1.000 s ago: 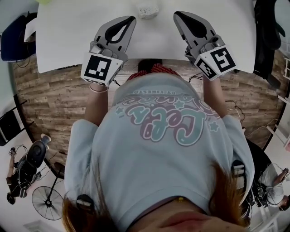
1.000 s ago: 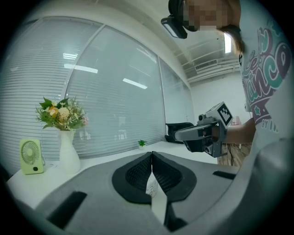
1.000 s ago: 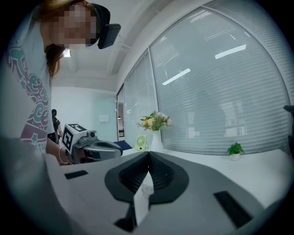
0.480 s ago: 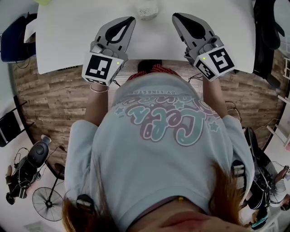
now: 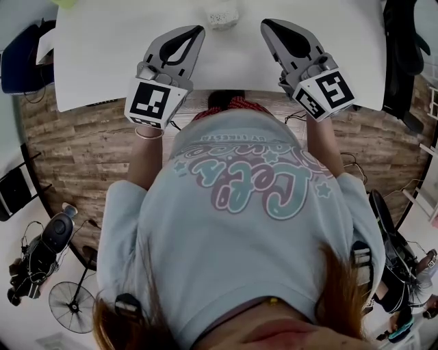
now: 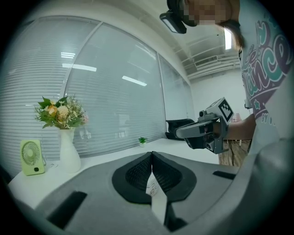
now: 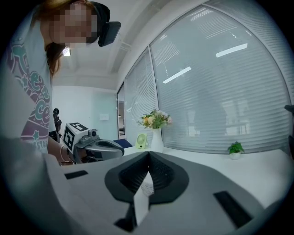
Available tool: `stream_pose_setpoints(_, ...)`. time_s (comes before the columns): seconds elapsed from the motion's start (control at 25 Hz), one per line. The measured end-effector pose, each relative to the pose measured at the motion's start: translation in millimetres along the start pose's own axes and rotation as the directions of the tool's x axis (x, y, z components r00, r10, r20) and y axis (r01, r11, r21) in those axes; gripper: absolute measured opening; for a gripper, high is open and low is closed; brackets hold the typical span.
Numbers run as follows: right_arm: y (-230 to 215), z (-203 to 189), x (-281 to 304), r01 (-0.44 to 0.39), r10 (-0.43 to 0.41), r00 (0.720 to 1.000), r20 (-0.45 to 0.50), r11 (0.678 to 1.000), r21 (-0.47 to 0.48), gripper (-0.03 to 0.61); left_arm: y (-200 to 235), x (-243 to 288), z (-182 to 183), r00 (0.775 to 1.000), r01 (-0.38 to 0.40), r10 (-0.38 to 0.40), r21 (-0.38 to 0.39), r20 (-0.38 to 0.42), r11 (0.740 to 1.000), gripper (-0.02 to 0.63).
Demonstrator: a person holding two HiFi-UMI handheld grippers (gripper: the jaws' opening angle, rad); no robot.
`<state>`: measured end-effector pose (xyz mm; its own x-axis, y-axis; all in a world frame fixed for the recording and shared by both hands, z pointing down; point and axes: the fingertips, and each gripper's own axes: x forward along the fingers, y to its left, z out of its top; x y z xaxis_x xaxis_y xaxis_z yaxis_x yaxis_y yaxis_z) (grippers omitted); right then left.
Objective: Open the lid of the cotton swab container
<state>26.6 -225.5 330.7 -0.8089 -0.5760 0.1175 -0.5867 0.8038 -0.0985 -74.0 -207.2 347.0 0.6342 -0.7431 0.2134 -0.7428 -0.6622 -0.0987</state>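
Note:
The cotton swab container (image 5: 222, 14) is a small whitish box at the far edge of the white table (image 5: 102, 61), with its lid down as far as I can tell. My left gripper (image 5: 199, 29) hovers over the table just left of it, jaws shut and empty. My right gripper (image 5: 265, 24) is held just right of it, also shut with nothing between its jaws. The two tips point inward at the container from either side without touching it. In the left gripper view the shut jaws (image 6: 151, 154) face the right gripper (image 6: 209, 131). In the right gripper view the shut jaws (image 7: 148, 153) face the left gripper (image 7: 94, 147).
A white vase of flowers (image 6: 69, 153), a small green fan (image 6: 32, 157) and a tiny potted plant (image 6: 143, 141) stand along the window side of the table. A dark chair (image 5: 20, 58) is at the table's left, and a floor fan (image 5: 68, 305) and gear lie on the wooden floor.
Both grippers have barely shifted and stay shut; the container has not moved.

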Motion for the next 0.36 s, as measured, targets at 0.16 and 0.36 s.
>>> stream_pose_setpoints(0.16, 0.2, 0.3, -0.3, 0.003, -0.003, 1.0, -0.005, 1.0, -0.005, 0.003, 0.3, -0.3, 1.3, 1.0, 0.002, -0.002, 0.003, 0.002, 1.0, 0.009)
stream_pose_setpoints(0.36, -3.7, -3.6, -0.3, 0.007, -0.008, 1.0, -0.022, 1.0, -0.011, 0.003, 0.4, 1.9, 0.5, 1.0, 0.002, -0.002, 0.003, 0.002, 1.0, 0.009)
